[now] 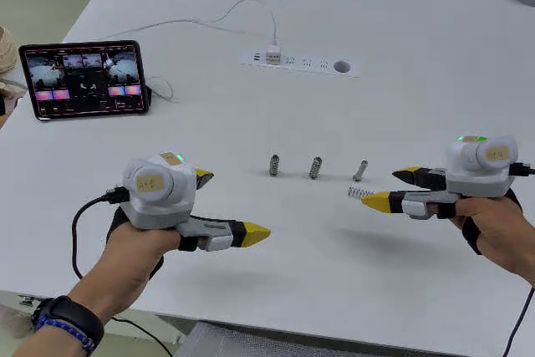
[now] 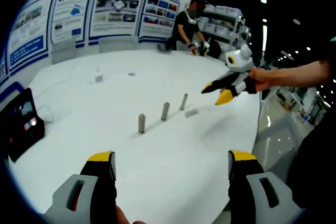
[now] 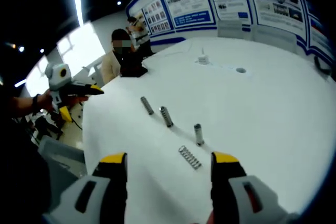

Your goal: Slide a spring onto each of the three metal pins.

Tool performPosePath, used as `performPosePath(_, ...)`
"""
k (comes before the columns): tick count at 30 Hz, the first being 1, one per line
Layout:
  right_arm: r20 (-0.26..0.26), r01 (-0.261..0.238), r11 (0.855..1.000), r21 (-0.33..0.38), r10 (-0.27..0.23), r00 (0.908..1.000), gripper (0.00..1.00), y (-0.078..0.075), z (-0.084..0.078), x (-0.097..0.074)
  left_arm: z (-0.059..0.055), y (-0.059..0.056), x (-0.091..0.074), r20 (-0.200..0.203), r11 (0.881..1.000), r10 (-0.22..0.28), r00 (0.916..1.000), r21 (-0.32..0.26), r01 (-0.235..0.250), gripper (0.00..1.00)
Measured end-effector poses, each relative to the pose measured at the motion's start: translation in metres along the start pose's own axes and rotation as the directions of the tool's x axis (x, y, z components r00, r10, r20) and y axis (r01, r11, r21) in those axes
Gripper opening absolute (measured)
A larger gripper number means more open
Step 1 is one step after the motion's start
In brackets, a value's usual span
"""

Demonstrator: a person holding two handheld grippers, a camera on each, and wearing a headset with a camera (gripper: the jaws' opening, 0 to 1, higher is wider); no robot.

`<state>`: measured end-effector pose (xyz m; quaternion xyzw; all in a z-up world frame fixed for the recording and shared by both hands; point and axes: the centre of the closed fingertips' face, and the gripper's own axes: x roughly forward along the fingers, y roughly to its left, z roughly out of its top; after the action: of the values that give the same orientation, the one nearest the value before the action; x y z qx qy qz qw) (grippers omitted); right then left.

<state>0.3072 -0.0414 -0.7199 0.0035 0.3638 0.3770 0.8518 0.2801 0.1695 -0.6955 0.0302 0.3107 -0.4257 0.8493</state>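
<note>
two of the three pins already look sprung: the left pin (image 1: 274, 165) and the middle pin (image 1: 315, 167), at the centre of the head view, both show coils around them. the right pin (image 1: 360, 170) looks bare. the last spring (image 1: 359, 193) lies flat on the white surface (image 1: 334, 290) just below that pin in the frame, just beside the lower tip of the right tongs (image 1: 384, 188). those tongs stand open and empty, right of centre, pointing at the spring. the left tongs (image 1: 230, 206), lower left, are likewise open with nothing between them, well apart from the pins. so the step in hand seems to be picking up the final spring. the next move calls for closing the right tongs lightly across its coils, without flicking it away, then lining its bore up over the bare pin.
</note>
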Motion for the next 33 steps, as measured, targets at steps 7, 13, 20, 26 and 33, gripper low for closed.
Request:
performPosePath(7,0.006,-0.002,1.000,0.015,0.002,1.0000,0.69,0.006,-0.009,-0.006,0.001,-0.002,0.006,-0.006,1.000,-0.009,0.9999,0.009,0.009,0.90)
performPosePath(13,0.015,-0.003,1.000,0.025,0.002,0.9999,0.73,0.013,-0.015,-0.011,0.002,-0.003,0.010,-0.009,1.000,-0.011,0.9999,0.011,0.012,0.90)
performPosePath(20,0.016,-0.001,1.000,0.031,0.001,0.9999,0.78,0.020,-0.023,-0.019,0.002,0.000,0.015,-0.015,1.000,-0.011,0.9998,0.011,0.011,0.90)
performPosePath(26,0.008,-0.002,1.000,0.025,0.002,1.0000,0.82,0.026,-0.030,-0.024,0.000,0.000,0.017,-0.020,1.000,-0.011,0.9997,0.007,0.011,0.90)
performPosePath(33,-0.006,-0.012,1.000,0.027,0.012,0.9999,0.85,0.033,-0.041,-0.026,-0.006,0.000,0.020,-0.031,1.000,-0.004,0.9995,-0.007,0.003,0.91)
